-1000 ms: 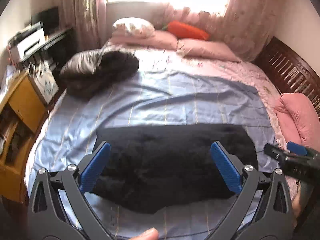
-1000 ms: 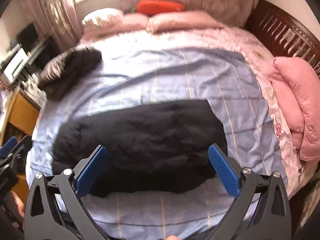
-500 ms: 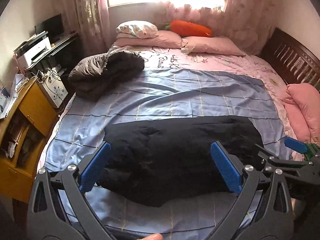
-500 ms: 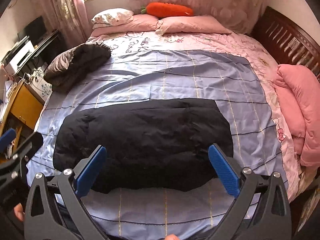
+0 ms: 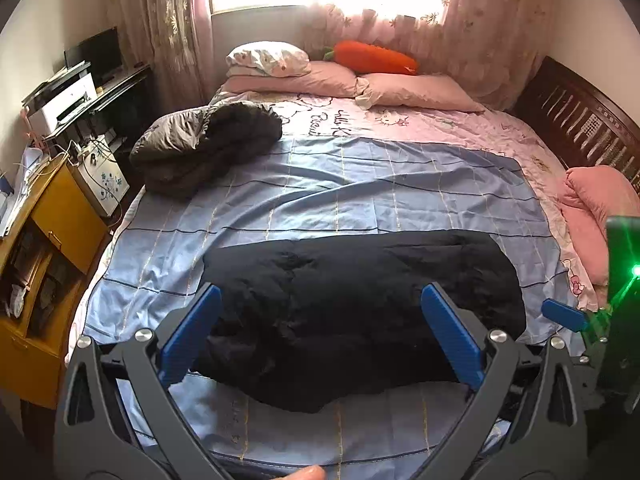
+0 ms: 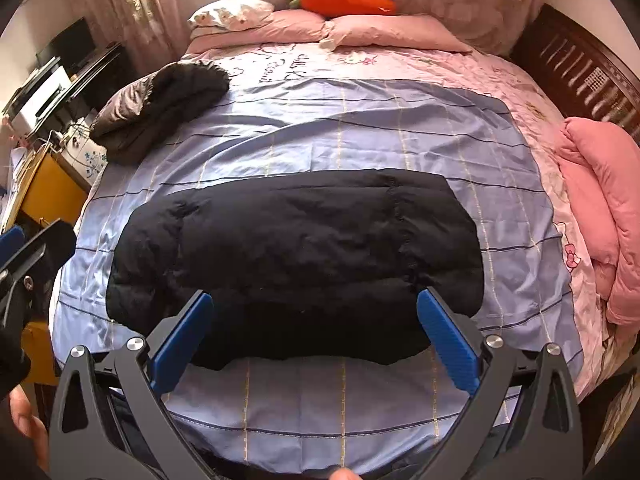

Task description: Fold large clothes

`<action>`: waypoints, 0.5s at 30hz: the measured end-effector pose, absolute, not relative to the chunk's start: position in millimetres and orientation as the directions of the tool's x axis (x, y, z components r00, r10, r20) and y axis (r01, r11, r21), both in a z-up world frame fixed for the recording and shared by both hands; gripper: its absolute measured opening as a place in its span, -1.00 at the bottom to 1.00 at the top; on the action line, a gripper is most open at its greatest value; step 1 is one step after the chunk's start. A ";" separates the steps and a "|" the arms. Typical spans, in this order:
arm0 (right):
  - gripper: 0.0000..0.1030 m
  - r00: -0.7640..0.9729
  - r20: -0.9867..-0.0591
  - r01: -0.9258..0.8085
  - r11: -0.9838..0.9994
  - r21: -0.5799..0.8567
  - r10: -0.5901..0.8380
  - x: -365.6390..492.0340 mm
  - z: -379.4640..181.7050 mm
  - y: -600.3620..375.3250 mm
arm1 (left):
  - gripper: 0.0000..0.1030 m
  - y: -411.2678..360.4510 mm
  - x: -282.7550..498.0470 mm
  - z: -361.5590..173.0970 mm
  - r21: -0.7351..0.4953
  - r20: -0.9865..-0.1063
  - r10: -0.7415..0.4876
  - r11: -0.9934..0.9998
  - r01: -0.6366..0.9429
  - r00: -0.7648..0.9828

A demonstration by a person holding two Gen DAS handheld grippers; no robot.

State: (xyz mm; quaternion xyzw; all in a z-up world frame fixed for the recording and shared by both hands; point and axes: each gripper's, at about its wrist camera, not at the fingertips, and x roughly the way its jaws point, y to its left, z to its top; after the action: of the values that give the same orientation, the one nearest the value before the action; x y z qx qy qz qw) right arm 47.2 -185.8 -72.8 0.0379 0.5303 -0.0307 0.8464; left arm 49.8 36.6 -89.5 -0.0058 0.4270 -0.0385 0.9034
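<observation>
A black padded coat (image 5: 360,312) lies folded into a wide band across the near part of the blue striped sheet (image 5: 340,184); it also shows in the right wrist view (image 6: 296,252). My left gripper (image 5: 320,332) is open and empty, held above the coat's near edge. My right gripper (image 6: 314,338) is open and empty, also above the coat's near edge. The right gripper's blue fingertip (image 5: 564,314) shows at the right of the left wrist view. The left gripper (image 6: 24,248) shows at the left edge of the right wrist view.
A grey-black jacket (image 5: 208,144) lies bundled at the bed's far left. Pink pillows (image 5: 416,88) and an orange carrot cushion (image 5: 372,56) lie at the head. A pink quilt (image 6: 600,208) lies at the right edge. A yellow cabinet (image 5: 48,248) stands left of the bed.
Both grippers have pulled back and risen away from the coat, so more of the bed and room shows. The coat has not moved. Both stay open.
</observation>
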 end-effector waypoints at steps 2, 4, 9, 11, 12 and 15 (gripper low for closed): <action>0.97 0.441 -0.897 0.087 0.996 0.034 -0.008 46.1 -70.8 -184.2 | 0.96 36.3 49.0 -88.8 -0.059 -0.772 -0.092 0.996 0.073 0.629; 0.97 0.450 -0.893 0.085 0.996 0.032 -0.010 44.4 -68.0 -183.1 | 0.96 35.9 48.5 -88.6 -0.063 -0.772 -0.096 0.995 0.076 0.628; 0.97 0.465 -0.885 0.088 0.996 0.032 -0.013 40.5 -61.9 -183.3 | 0.96 36.7 48.0 -88.9 -0.068 -0.772 -0.101 0.995 0.076 0.628; 0.97 0.472 -0.881 0.093 0.995 0.025 -0.022 39.3 -59.8 -183.7 | 0.96 37.4 48.3 -88.9 -0.071 -0.773 -0.105 0.994 0.079 0.626; 0.97 0.474 -0.880 0.094 0.995 0.020 -0.027 39.2 -59.2 -184.1 | 0.96 37.5 47.9 -88.7 -0.074 -0.772 -0.108 0.994 0.080 0.626; 0.97 0.477 -0.878 0.097 0.995 0.021 -0.029 38.3 -57.7 -185.3 | 0.96 37.4 46.8 -88.0 -0.072 -0.771 -0.104 0.994 0.077 0.628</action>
State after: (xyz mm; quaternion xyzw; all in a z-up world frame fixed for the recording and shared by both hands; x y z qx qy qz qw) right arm 38.3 -185.3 -57.7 0.0337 0.5098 -0.0367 0.8588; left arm 46.8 37.4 -88.0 -0.0160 0.4285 -0.0503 0.9020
